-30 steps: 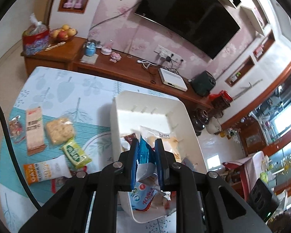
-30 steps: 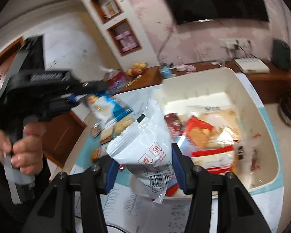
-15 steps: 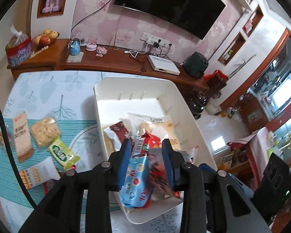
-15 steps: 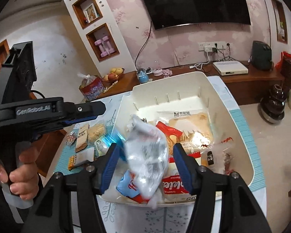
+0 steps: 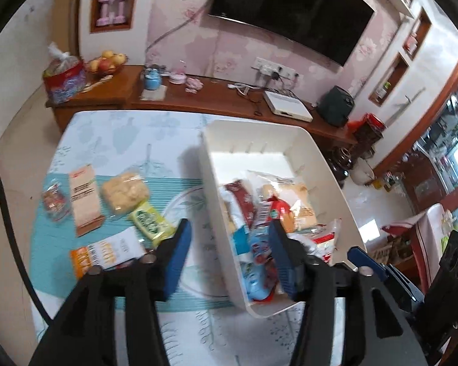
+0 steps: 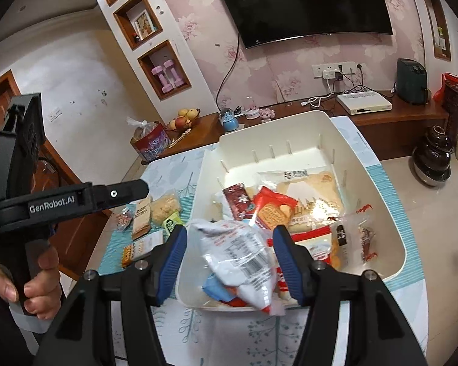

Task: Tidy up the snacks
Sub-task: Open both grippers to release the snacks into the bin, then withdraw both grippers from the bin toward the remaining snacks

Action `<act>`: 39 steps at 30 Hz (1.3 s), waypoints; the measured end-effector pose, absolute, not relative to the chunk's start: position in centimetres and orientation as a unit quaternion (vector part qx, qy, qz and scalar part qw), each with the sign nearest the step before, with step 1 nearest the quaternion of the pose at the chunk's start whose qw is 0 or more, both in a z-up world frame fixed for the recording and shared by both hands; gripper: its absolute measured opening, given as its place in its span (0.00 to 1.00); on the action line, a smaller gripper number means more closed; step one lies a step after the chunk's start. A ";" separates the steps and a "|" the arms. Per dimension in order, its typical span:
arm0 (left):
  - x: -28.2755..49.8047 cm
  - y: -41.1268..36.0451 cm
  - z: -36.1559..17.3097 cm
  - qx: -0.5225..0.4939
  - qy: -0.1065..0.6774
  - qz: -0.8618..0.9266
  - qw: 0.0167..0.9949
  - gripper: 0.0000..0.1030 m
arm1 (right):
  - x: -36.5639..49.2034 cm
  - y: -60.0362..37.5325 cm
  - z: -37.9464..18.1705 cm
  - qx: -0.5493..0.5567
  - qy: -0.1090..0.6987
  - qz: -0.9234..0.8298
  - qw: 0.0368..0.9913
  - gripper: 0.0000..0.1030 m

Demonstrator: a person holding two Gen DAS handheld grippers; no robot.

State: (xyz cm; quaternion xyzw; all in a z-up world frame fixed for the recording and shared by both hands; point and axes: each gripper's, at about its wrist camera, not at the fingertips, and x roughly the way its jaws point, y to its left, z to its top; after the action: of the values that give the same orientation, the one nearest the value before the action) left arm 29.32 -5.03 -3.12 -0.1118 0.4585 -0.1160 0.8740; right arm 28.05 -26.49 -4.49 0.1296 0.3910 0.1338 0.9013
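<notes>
A white bin [image 5: 256, 131] [image 6: 381, 183] on the table holds several snack packs. My left gripper [image 5: 227, 257] is open and empty, its jaws straddling the bin's left wall; the blue packet [image 5: 255, 271] lies in the bin's near corner. My right gripper [image 6: 229, 262] is open above the bin's near edge; the white packet [image 6: 244, 259] lies between its fingers, resting on the pile and not gripped. Loose snacks lie on the table left of the bin: a green pack [image 5: 149, 219], a cracker pack [image 5: 125, 190], a brown bar [image 5: 84, 198], an orange-white pack [image 5: 107, 253] and a small candy bag [image 5: 53, 201].
The leaf-patterned tablecloth [image 5: 122, 140] covers the table. Behind it stands a wooden sideboard [image 5: 216, 97] with a fruit bowl [image 5: 105, 61], a red bag [image 5: 64, 79] and a white box [image 5: 287, 109]. The left gripper's handle [image 6: 30, 204] shows in the right wrist view.
Both grippers have opened. The blue packet dropped from the left gripper into the bin. The white packet was released from the right gripper onto the pile. The left gripper shifted left over the bin wall.
</notes>
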 end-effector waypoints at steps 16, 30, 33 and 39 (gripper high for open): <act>23.5 5.2 -3.5 -0.113 0.429 -0.025 0.896 0.74 | 26.0 -18.8 -3.1 0.079 0.395 0.198 0.894 0.58; 24.5 8.8 -8.4 -0.008 0.472 -0.063 0.879 0.76 | 24.5 -10.1 -6.8 -0.081 0.366 0.239 0.896 0.58; 25.3 8.2 -9.7 0.030 0.477 -0.086 0.874 0.76 | 24.2 -9.0 -8.2 -0.099 0.356 0.239 0.898 0.58; 27.7 6.9 -13.0 0.078 0.496 -0.126 0.856 0.76 | 25.2 -7.5 -10.8 -0.102 0.362 0.225 0.899 0.58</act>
State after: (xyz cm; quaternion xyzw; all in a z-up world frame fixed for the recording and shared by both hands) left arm 27.69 6.89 -12.98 0.0780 0.4959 -0.1259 0.8556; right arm 25.25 -7.48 -10.83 -0.1022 0.3620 0.2254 0.8987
